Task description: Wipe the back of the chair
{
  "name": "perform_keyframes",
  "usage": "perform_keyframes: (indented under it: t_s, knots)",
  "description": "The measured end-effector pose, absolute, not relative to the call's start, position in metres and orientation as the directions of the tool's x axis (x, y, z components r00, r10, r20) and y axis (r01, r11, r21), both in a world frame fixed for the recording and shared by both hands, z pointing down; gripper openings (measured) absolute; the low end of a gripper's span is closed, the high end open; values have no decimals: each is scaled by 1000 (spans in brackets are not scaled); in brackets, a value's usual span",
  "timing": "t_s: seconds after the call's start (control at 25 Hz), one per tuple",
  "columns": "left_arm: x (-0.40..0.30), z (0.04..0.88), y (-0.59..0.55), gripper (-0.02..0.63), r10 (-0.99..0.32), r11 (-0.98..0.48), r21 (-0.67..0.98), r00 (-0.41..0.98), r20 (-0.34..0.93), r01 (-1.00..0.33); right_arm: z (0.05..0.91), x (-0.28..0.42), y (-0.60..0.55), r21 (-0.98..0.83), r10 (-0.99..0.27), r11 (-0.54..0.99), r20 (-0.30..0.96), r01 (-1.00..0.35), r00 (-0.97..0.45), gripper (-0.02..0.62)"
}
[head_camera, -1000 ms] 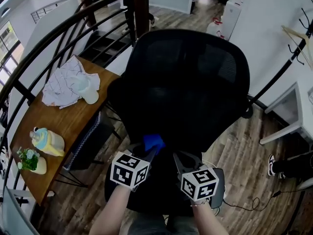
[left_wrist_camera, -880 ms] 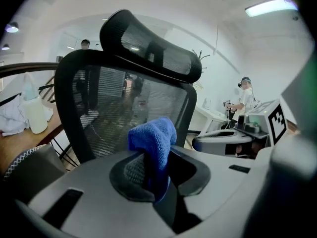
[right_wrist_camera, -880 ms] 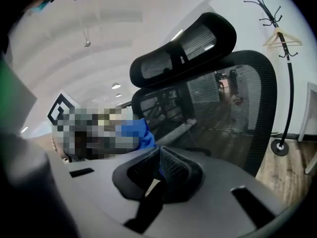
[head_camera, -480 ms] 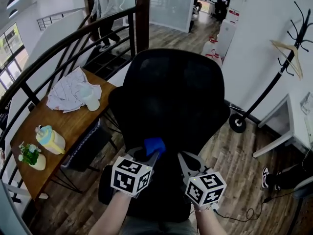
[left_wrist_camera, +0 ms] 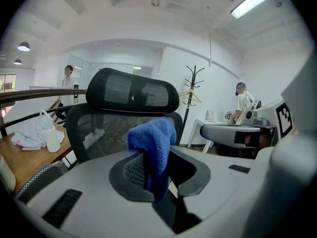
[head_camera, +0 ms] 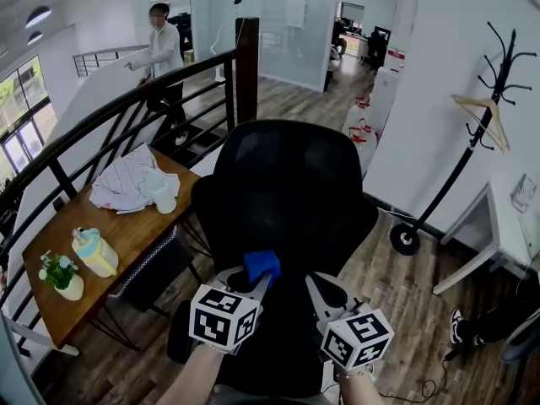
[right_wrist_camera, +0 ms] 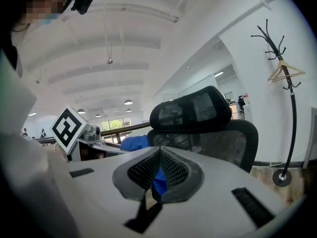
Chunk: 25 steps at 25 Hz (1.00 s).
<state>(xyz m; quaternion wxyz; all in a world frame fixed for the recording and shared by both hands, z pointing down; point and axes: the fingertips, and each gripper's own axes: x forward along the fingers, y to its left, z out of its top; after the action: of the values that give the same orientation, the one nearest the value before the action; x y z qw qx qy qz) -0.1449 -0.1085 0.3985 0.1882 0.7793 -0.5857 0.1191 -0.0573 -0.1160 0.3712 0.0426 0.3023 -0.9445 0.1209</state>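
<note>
left tool (head_camera: pixel 251 283) is clamped on the blue cloth (head_camera: pixel 262 265); right tool (head_camera: pixel 319 289) looks pinched together, seemingly empty. the chair back (head_camera: pixel 287 184) stands upright just ahead, the cloth side nearer.

We hold the left gripper (head_camera: pixel 251 281) and the right gripper (head_camera: pixel 319 289) low and close in front of us, side by side and just apart. Their jaws point forward and their marker cubes (head_camera: pixel 224 317) face up, while our left forearm (head_camera: pixel 190 378) and right forearm (head_camera: pixel 359 388) reach in from the bottom edge of the head view. The left gripper's jaws are clamped on a blue cloth (left_wrist_camera: pixel 151 143), which bunches up above the pads. The right gripper's jaws meet at their tips, and we cannot see anything held in them.
</note>
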Motion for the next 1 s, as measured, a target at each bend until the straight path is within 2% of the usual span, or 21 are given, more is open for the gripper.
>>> perform_keyframes:
  t_s: [0.36, 1.0]
  knots:
    - [-132, 375, -97, 75, -888, -250, 119, 277, 367, -961, 352, -46, -102, -157, -545, 816, 110, -556, -831, 26]
    - [-124, 384, -85, 75, -873, -246, 141, 282, 397, -959, 356, -50, -88, -166, -523, 829, 106, -534, -845, 26]
